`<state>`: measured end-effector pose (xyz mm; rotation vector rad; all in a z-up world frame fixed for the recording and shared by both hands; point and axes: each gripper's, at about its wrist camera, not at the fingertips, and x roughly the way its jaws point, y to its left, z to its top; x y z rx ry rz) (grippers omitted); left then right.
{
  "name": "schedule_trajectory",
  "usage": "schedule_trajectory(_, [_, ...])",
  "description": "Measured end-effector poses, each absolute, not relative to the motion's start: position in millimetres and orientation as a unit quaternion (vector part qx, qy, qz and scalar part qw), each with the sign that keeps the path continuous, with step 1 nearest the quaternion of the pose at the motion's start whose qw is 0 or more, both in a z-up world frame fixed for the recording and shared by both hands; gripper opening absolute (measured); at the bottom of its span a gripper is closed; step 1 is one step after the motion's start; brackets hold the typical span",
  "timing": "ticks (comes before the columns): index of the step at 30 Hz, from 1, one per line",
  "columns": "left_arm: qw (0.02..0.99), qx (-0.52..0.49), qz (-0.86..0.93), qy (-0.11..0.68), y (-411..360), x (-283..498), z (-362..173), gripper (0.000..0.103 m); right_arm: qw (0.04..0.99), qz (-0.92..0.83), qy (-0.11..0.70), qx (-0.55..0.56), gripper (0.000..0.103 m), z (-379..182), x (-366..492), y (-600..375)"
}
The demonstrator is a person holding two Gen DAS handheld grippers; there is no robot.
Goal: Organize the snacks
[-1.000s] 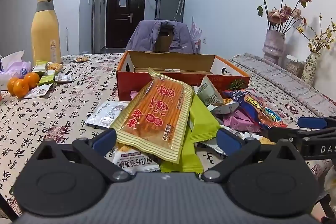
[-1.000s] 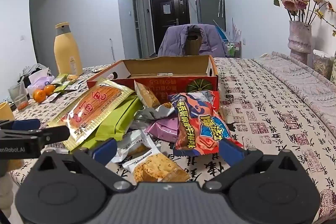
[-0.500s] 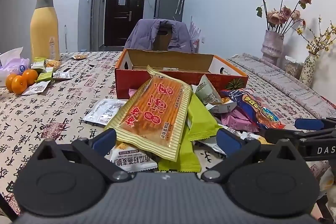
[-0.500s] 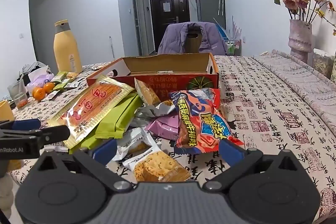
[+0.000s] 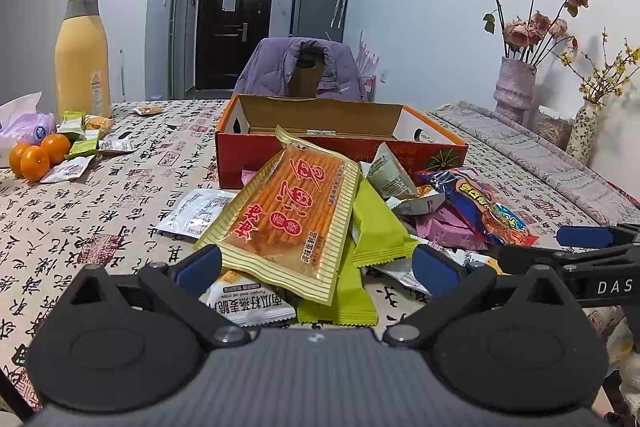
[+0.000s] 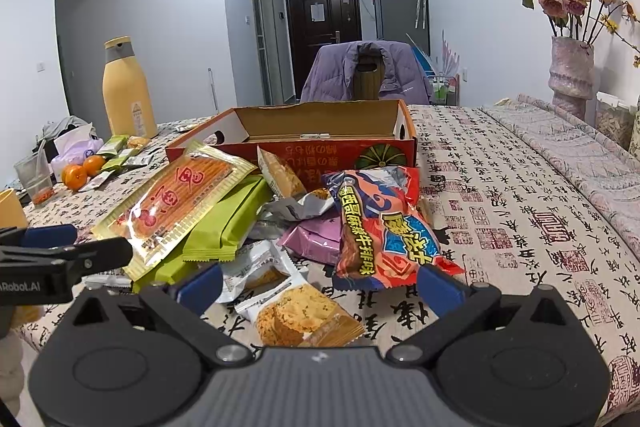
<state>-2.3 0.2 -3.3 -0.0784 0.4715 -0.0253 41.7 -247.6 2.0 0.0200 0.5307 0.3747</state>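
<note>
Snacks lie heaped on the table, on a calligraphy-print tablecloth (image 5: 100,211), directly in front of an open orange cardboard box (image 5: 340,143). Topmost: a gold-edged packet of orange biscuit sticks (image 5: 288,219), tilted, resting on two green packets (image 5: 376,227). Right of these, a red-and-blue spicy strip packet (image 6: 384,227) over a pink packet (image 6: 316,239). Nearest the right camera, a clear-wrapped cake piece (image 6: 300,315); nearest the left camera, a white oat-crisp packet (image 5: 244,301) part-buried under the biscuit sticks.

Left gripper (image 5: 316,269): blue fingertips spread wide either side of the pile's near edge, nothing between them, no contact visible. Right gripper (image 6: 318,285): likewise spread wide, flanking the cake piece and the strip packet's lower corner, gripping nothing.

Far left of the table: a tall yellow bottle (image 5: 82,55), three mandarins (image 5: 38,157), small scattered packets. Vase of dried roses (image 6: 570,71) at right. Purple jacket on a chair (image 5: 304,71) behind the box.
</note>
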Motion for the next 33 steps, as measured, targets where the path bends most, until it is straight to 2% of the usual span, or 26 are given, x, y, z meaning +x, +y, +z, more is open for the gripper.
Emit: schedule_trajectory(33, [0.972, -0.040, -0.016, 0.231, -0.5, -6.9, -2.4, 0.103, 0.947, 0.184, 0.262, 0.010, 0.103, 2.3, 39.9, -247.4])
